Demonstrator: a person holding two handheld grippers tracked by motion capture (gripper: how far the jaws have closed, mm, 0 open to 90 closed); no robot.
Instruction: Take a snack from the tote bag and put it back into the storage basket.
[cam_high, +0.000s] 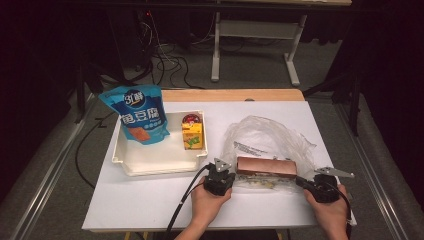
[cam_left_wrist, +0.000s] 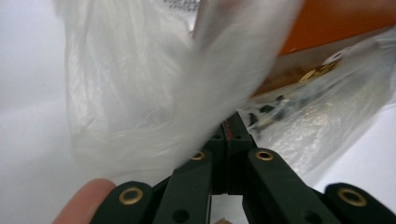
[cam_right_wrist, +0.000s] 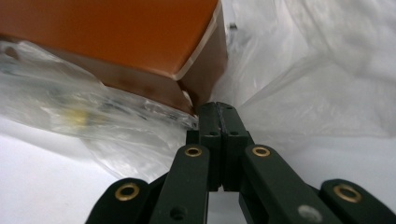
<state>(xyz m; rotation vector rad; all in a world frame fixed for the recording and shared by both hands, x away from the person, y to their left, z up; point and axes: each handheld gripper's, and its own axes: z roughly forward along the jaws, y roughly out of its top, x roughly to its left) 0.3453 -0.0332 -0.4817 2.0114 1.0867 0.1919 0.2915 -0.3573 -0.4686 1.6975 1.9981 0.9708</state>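
From the high view, a white table (cam_high: 150, 200) carries a white tray (cam_high: 160, 162) at the left. A blue snack pouch (cam_high: 137, 112) leans in the tray; white characters cross its front, too small to read with certainty. Beside it in the tray stands a small yellow carton (cam_high: 192, 135) with a dark round mark on top. To the right lies a crumpled clear plastic bag (cam_high: 265, 135) with a printed white label whose writing is illegible. A long brown box (cam_high: 266, 166) rests at the bag's near edge. The left gripper (cam_high: 220, 179) sits at the box's left end and the right gripper (cam_high: 312, 184) at its right end, each held by a hand.

The left gripper view brings the plastic close and blurred: the bag's film (cam_left_wrist: 154, 84) rises right over the jaws, which are pressed together with a fold of it seemingly nipped at their tips. The orange-brown box (cam_left_wrist: 336, 21) shows at the upper right, with small dark print on the film below it, unreadable.

The right gripper view gives the box's glossy corner (cam_right_wrist: 140, 42) sharply, lying on the plastic (cam_right_wrist: 327, 84). Here the jaws are pressed together just below that corner, at the film's edge; whether they pinch it I cannot tell.
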